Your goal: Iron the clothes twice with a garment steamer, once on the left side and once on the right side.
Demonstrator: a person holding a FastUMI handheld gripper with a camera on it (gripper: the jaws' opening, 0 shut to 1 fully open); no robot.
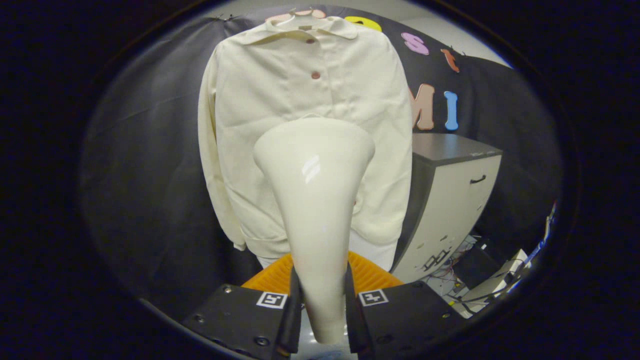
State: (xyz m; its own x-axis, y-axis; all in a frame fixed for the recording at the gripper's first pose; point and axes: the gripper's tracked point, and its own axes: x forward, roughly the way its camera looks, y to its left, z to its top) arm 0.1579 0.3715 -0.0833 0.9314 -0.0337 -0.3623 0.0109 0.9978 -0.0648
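The shirt [305, 125] hangs straight ahead of the tongs [322, 305], sleeves draping past both its edges, with open cloth wall to the left and a cabinet [450, 200] close on the right. The tongs are clamped on the steamer [315, 200] handle; keep its head flat and stroke each side slowly.

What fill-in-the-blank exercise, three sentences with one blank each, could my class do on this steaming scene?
1. The gripper is shut on the handle of the garment ____, whose wide head points at the clothing.
2. The cream shirt hangs on a ____ in front of the dark cloth wall.
3. Beside the shirt, beyond the fingers, stands a cabinet with a ____ top.

Missing words: steamer; hanger; dark
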